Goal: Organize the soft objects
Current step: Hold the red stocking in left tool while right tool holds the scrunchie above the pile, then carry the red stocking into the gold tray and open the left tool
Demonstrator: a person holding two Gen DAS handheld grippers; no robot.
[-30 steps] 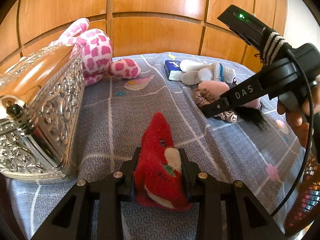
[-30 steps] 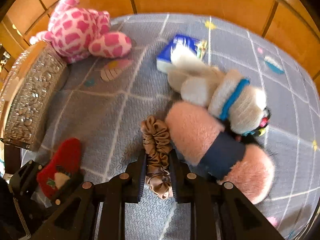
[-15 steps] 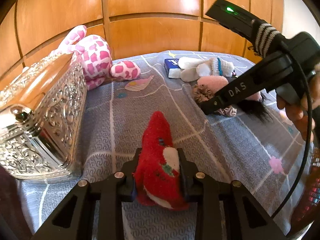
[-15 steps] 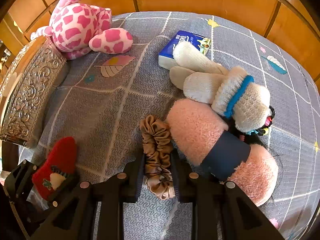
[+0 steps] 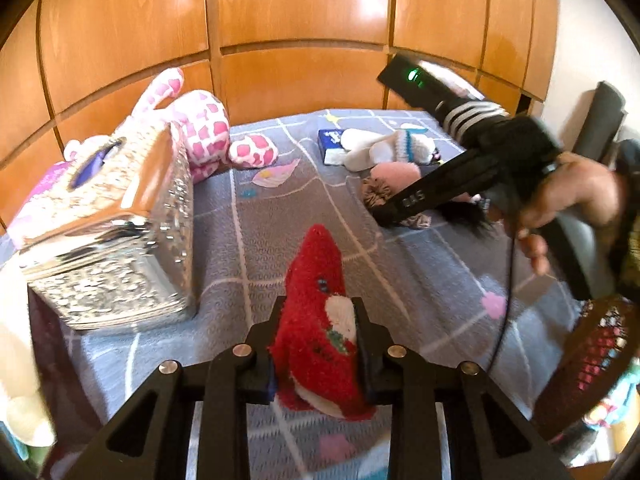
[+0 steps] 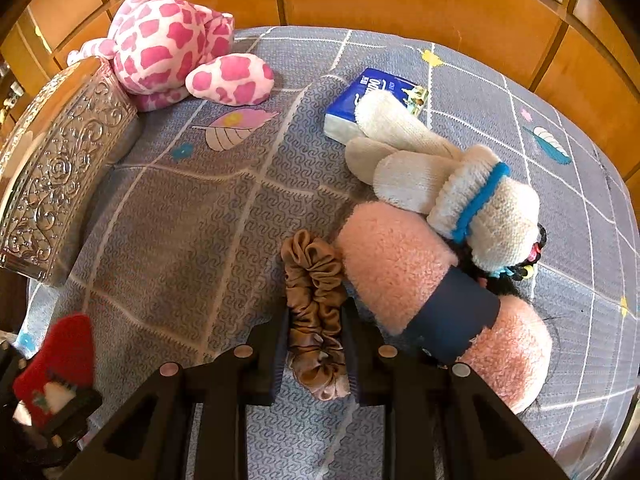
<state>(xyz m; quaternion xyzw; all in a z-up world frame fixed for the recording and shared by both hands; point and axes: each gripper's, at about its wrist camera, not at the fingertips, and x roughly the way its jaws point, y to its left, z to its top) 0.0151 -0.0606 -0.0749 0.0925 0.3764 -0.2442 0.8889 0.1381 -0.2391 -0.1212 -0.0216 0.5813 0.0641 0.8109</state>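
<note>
Soft objects barely sorted: red sock (image 5: pixel 320 320) pinched in my left gripper (image 5: pixel 318 344) at bottom centre, brown satin scrunchie (image 6: pixel 316 312) clamped in my right gripper (image 6: pixel 316 344), while pink slipper (image 6: pixel 400 272), cream mittens (image 6: pixel 420 168) and spotted plush (image 6: pixel 172 40) lie loose upper frame.

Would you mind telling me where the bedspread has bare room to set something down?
Bare grey bedspread lies between the embossed silver box, pink-spotted plush and brown satin scrunchie. Crowded: fluffy pink slipper, cream socks, blue tissue pack.
</note>
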